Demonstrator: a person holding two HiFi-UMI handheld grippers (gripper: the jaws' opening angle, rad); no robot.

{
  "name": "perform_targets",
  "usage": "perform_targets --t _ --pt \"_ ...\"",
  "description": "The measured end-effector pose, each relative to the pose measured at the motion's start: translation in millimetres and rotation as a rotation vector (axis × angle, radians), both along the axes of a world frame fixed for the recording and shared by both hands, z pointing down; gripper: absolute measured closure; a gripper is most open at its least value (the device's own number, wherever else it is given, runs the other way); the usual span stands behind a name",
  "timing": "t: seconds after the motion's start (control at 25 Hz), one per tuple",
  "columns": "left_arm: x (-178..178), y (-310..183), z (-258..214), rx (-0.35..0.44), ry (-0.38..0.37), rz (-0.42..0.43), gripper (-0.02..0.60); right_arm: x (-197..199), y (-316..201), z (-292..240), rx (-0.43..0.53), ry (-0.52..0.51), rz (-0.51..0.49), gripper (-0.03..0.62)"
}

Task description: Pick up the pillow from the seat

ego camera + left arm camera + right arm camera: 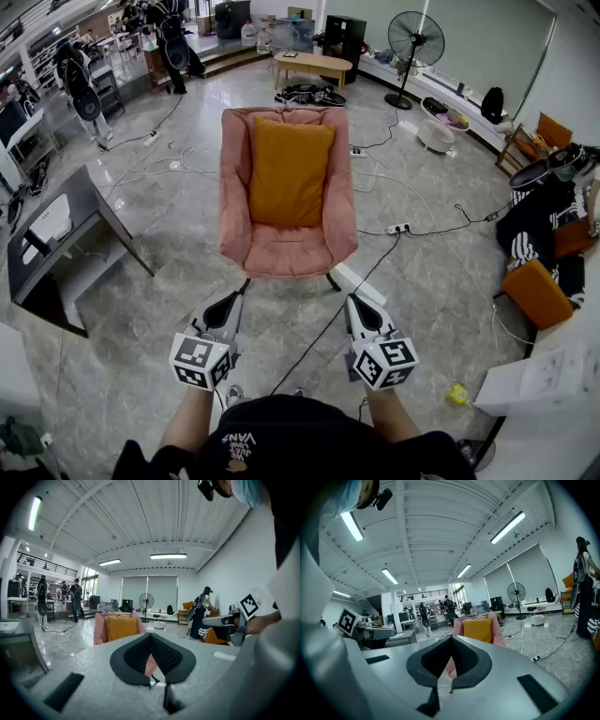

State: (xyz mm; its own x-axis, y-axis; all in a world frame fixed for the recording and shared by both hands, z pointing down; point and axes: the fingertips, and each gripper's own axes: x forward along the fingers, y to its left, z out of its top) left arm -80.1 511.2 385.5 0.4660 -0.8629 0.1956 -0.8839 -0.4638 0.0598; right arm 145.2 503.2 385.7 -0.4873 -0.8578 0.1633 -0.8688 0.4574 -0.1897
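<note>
You held both grippers low in front of you, well short of the pink armchair [234, 192], so neither was within reach of the pillow. The left gripper [228, 300] had its jaws closed together with nothing between them, and the right gripper [360, 307] was the same: pressed shut and empty. The orange pillow [289, 172] stood upright against the backrest, its lower edge on the seat [281, 251], which left its face and both side edges exposed towards you. I judged the pick had not begun; you needed to come closer and part the jaws first, since a soft pillow wants a wide bite
</note>
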Motion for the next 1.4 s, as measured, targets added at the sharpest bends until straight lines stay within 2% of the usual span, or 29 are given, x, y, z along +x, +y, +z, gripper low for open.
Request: perform_targets --t 0.32,0.6,0.64,0.72,0.76,0.8,0.88,1.12,1.4 --pt "16 3 4 0.003 0.031 -0.017 0.562 9 1 5 -0.013 -0.043 -0.05 0.591" --pt "26 2 7 0.033 0.011 -0.053 0.558 30 -5 7 -0.006 -0.067 -0.045 0.589" --pt "26 0 8 0.032 0.009 -0.057 0.558 29 -6 8 -0.008 -0.074 -0.053 0.572" --pt "27 -6 9 0.027 0.019 -0.061 0.557 29 -10 11 -0.018 -0.086 -0.059 0.416" --pt "28 -10 10 0.022 0.029 -0.058 0.552 31 -13 13 -0.022 -0.089 -0.052 0.411" --pt "30 -16 11 0.015 0.037 -0.05 0.514 32 -18 15 -0.026 -0.091 -0.043 0.41" --pt "32 -29 17 -0.003 0.04 -0.028 0.355 33 -29 17 -0.032 -0.096 -0.027 0.395" --pt "23 -80 24 -0.039 0.053 0.025 0.321 23 -74 18 -0.043 -0.094 0.026 0.369" --pt "-3 -163 19 -0.049 0.061 0.107 0.296 -10 -142 15 -0.054 -0.094 0.088 0.35"
